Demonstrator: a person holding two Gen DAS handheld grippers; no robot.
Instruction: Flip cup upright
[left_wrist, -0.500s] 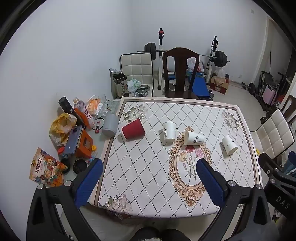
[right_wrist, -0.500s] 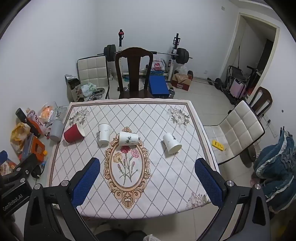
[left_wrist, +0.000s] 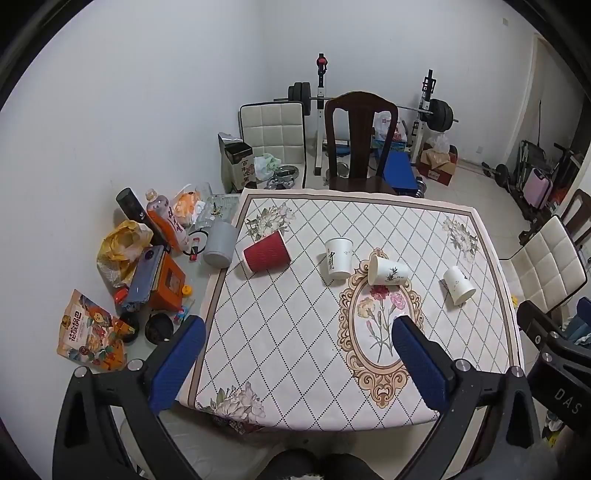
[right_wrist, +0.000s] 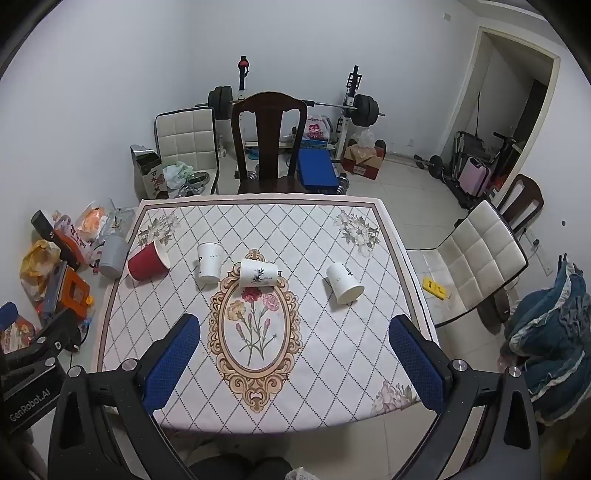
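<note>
Tablecloth (right_wrist: 332, 343) carries four tipped cups (right_wrist: 257, 273); both jaws gape.

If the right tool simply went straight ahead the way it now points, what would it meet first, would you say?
Most likely the tablecloth, around its flower oval. The right tool hangs open above the near edge, aimed down at the cloth. The lying flower-print cup sits farther along; depth is uncertain.

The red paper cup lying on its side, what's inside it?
The red ribbed paper cup shows only a white rim; its mouth faces away in both views, so its inside stays hidden.
</note>
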